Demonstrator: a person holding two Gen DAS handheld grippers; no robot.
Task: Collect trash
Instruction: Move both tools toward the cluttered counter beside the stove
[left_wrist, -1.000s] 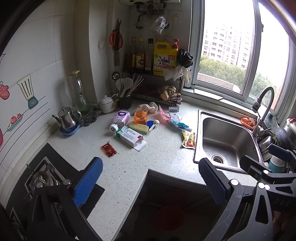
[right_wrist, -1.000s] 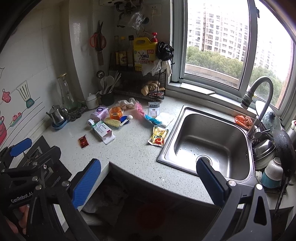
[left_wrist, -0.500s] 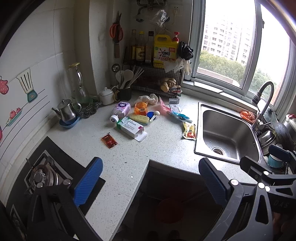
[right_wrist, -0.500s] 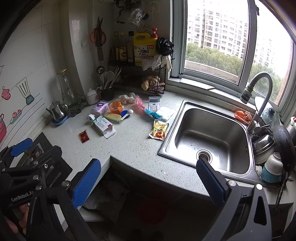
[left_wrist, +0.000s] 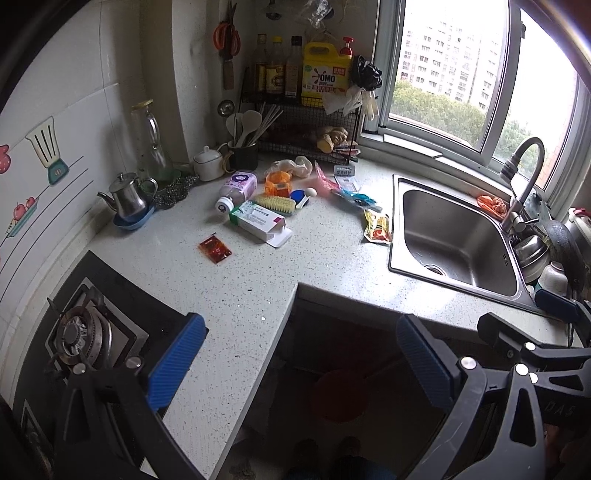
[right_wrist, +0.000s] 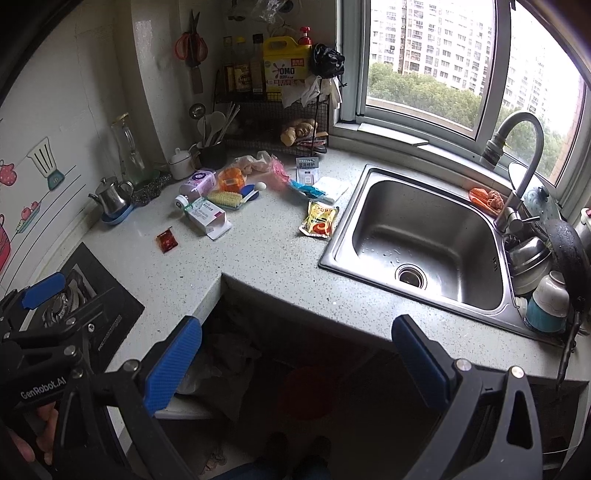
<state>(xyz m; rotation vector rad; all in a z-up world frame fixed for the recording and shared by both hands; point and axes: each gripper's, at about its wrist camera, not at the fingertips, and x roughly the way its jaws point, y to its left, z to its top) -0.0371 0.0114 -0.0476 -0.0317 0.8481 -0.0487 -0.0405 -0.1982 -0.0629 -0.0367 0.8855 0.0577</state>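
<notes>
Litter lies on the speckled countertop (left_wrist: 258, 280): a small red sachet (left_wrist: 215, 249) (right_wrist: 167, 239), an open white medicine box (left_wrist: 258, 221) (right_wrist: 207, 218), a yellow snack packet (left_wrist: 377, 229) (right_wrist: 320, 220) beside the sink, a blue wrapper (left_wrist: 356, 197) (right_wrist: 306, 189) and a pink wrapper (left_wrist: 322, 179) (right_wrist: 279, 170). My left gripper (left_wrist: 301, 363) is open and empty, held back from the counter's front edge. My right gripper (right_wrist: 295, 360) is open and empty, also short of the counter. A red bin (left_wrist: 341, 395) (right_wrist: 306, 391) shows dimly on the floor below.
A steel sink (right_wrist: 424, 236) with a tap (right_wrist: 517, 162) is at the right, dishes (right_wrist: 546, 295) beside it. A gas burner (left_wrist: 83, 338) is at the left. A kettle (left_wrist: 127, 199), scrub brush (left_wrist: 275, 203), purple bottle (left_wrist: 238, 184) and wire rack (left_wrist: 303, 129) stand at the back.
Both grippers have drawn back and risen a little, so the counter and its litter look smaller and farther. Both stay open. Nothing on the counter has moved.
</notes>
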